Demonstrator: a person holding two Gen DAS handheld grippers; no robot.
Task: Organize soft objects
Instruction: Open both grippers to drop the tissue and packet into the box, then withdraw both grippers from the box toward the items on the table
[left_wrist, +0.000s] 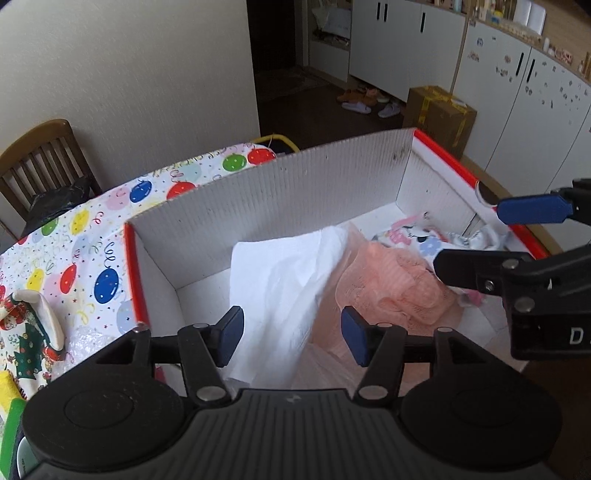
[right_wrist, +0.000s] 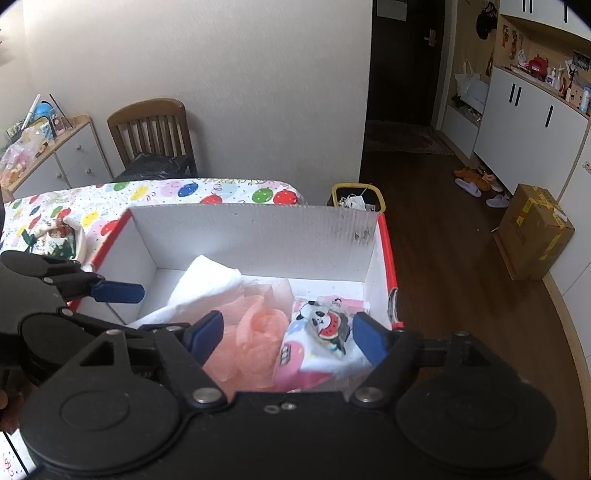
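Both tongs hang wide and empty over the box (right_wrist: 258, 236): left tongs (left_wrist: 291, 334), right tongs (right_wrist: 288, 338). White cloth (left_wrist: 280, 266), peach mesh (right_wrist: 255, 339) and printed cloth (right_wrist: 317, 343) lie inside.

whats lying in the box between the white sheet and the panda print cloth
A crumpled peach mesh fabric lies between the white sheet and the panda print cloth, touching both. The right wrist view shows it best, and the left wrist view agrees.

box (right_wrist: 258, 236): matt corrugated cardboard | white cloth (left_wrist: 280, 273): soft, crinkled | peach fabric (left_wrist: 391, 280): ribbed mesh
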